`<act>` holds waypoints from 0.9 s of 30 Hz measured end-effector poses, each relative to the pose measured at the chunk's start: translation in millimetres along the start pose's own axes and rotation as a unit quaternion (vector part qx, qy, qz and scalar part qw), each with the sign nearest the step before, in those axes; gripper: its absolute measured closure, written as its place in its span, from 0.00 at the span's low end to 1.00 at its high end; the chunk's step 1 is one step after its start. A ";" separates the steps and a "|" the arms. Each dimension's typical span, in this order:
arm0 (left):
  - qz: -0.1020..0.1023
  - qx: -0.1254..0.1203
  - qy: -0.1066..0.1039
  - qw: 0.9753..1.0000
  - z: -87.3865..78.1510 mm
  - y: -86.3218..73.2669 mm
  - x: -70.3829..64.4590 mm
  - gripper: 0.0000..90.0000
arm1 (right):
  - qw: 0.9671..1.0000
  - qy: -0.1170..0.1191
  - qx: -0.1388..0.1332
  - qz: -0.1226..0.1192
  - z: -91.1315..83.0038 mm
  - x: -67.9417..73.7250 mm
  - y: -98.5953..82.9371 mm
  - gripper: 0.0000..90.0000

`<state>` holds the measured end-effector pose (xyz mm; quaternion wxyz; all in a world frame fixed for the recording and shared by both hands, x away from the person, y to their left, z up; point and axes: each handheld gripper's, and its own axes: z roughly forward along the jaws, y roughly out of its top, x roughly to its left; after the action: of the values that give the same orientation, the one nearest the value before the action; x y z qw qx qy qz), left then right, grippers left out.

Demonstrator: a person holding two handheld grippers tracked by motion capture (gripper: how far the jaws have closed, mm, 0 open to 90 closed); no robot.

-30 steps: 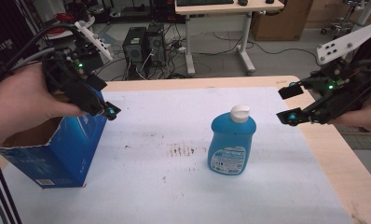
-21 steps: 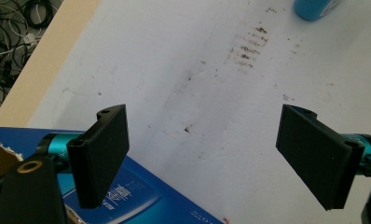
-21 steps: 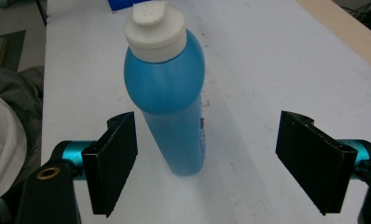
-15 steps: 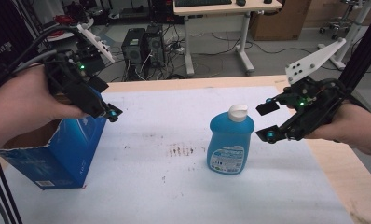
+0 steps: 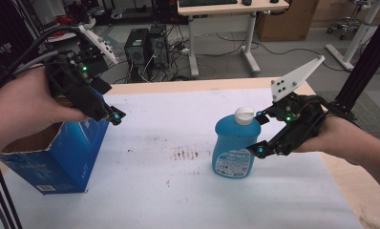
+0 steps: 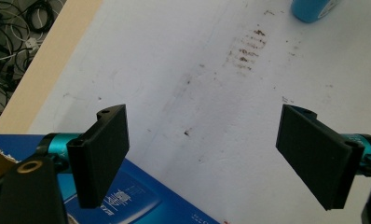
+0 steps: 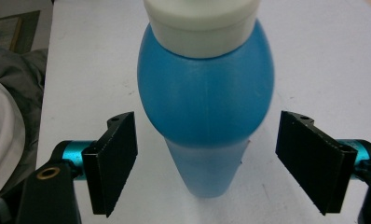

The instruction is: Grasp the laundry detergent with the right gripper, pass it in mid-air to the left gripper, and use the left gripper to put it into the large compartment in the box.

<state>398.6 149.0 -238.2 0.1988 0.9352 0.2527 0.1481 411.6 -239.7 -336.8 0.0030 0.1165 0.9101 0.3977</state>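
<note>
- I am holding the right gripper [image 5: 258,135] wide open — jaws flanking the blue dish-soap bottle [image 5: 234,143], not touching it; bottle standing upright mid-table.
- I am hovering the left gripper [image 5: 112,116], jaws spread and empty, over the blue carton [image 5: 59,157].

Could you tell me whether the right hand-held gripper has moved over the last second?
Yes. The right hand-held gripper has come in from the table's right edge to the blue bottle, jaws open on either side of it.

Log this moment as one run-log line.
right gripper: open, jaws either side of blue bottle, not touching | left gripper: open, above blue box | bottle: upright on table
</note>
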 end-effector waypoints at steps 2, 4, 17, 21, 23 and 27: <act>0.000 0.001 0.001 1.000 0.0 0.2 -0.5 0.19 | 1.000 0.001 0.004 -0.004 6.3 0.7 -0.1 0.22; 0.003 0.001 0.002 1.000 0.2 0.5 -1.0 0.19 | 1.000 0.002 0.004 -0.003 8.5 1.5 -0.1 0.22; 0.007 0.001 0.005 1.000 -0.4 1.5 -3.7 0.19 | 1.000 -0.003 0.003 -0.011 24.0 1.6 -0.4 0.22; 0.008 0.000 0.006 1.000 -1.1 1.2 -3.8 0.19 | 1.000 -0.003 0.005 -0.010 24.3 0.8 0.0 0.22; 0.008 -0.001 0.005 1.000 -1.3 1.2 -3.9 0.19 | 1.000 -0.002 0.004 -0.011 24.4 0.8 0.2 0.22; 0.008 -0.001 0.006 1.000 -1.4 1.2 -4.1 0.19 | 1.000 -0.002 0.003 -0.013 24.8 0.6 0.7 0.22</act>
<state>395.2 146.3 -237.2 0.1970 0.9362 0.2458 0.1558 413.6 -221.2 -353.2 0.0098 0.1053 0.9127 0.3947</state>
